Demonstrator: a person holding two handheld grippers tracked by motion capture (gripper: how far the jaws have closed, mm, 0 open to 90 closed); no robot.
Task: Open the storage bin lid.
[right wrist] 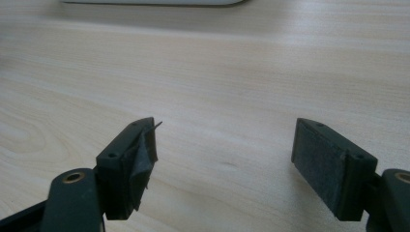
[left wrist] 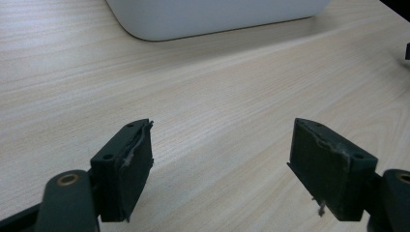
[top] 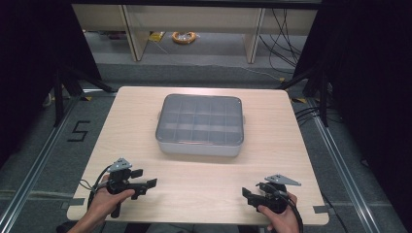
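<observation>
- The lidded organiser box (top: 200,125) sits closed at the centre of the surface (top: 126,131), its clear lid showing a grid of compartments; nothing tells what lies inside.
- Left gripper (top: 138,182) rests near the surface's 7 o'clock edge, its fingers (left wrist: 126,166) spread wide apart and empty, aimed toward 3 o'clock.
- Right gripper (top: 251,194) lies near 5 o'clock, its fingers (right wrist: 329,166) likewise apart and empty, pointing toward 9 o'clock.
- Both hands hold their grippers low, well apart from the box.
- To begin well, I judge both should swing toward 12 o'clock and approach the box's opposite sides level, keeping the pads square to the lid's edge.
</observation>
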